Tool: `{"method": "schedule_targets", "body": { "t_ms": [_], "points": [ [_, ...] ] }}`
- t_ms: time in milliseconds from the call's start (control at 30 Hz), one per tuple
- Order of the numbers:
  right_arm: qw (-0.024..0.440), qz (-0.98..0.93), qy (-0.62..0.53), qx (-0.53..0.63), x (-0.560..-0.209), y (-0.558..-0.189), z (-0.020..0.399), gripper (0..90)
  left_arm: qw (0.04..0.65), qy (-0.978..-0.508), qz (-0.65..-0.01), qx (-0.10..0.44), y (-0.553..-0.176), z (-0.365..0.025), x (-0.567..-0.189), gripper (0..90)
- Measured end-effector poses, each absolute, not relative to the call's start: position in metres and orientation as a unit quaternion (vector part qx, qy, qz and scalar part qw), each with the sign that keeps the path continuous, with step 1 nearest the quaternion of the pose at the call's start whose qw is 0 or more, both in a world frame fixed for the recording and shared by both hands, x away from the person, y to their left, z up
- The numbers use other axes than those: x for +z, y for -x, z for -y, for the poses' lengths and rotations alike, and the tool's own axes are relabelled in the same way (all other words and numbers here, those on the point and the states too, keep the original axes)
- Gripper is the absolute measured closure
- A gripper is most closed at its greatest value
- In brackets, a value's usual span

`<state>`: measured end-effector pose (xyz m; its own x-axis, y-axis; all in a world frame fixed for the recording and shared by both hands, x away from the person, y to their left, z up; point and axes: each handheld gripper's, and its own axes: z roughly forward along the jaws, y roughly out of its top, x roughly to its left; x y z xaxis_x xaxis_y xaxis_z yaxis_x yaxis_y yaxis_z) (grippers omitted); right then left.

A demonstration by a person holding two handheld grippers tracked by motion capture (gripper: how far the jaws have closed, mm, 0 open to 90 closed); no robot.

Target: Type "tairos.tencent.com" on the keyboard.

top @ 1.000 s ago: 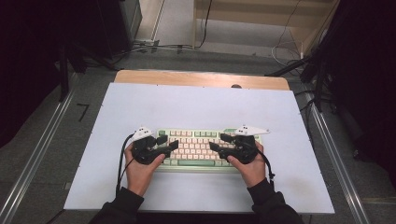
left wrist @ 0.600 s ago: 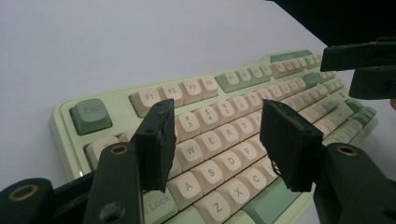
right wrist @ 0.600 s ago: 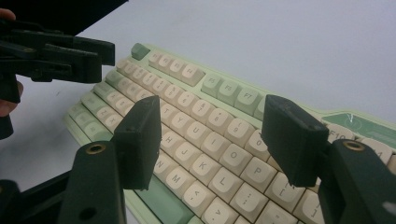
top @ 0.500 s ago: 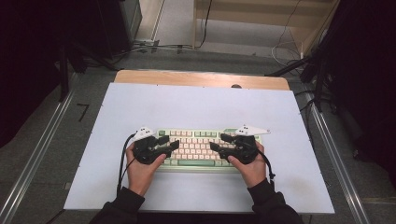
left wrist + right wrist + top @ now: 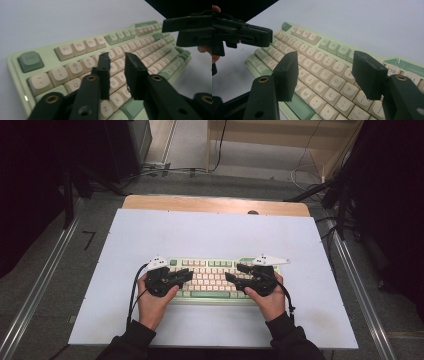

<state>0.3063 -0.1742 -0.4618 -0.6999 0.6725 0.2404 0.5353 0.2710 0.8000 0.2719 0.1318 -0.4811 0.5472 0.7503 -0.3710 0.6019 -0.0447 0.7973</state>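
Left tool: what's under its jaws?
Cream letter keys of the pale green keyboard lie under the left tool; no key sits between its narrow-set jaws. Keys behind the black jaws are covered.

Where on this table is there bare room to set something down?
The white table top is bare from the keyboard back to its far wooden edge, and in strips left and right of the keyboard. It is crowded at the keyboard, where the left gripper and right gripper hover.
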Motion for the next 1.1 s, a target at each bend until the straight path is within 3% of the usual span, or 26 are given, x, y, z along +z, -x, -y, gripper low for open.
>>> {"method": "schedule_targets", "body": {
  "t_ms": [133, 1100],
  "points": [
    [0.073, -0.795, -0.38, 0.467, -0.462, -0.306, 0.174, 36.8, 0.504, -0.728, -0.46, 0.061, -0.271, -0.128, -0.481, 89.8],
    [0.073, -0.793, -0.387, 0.465, -0.464, -0.303, 0.182, 36.9, 0.455, -0.772, -0.441, 0.05, -0.271, -0.112, -0.491, 90.0]
  ]
}}
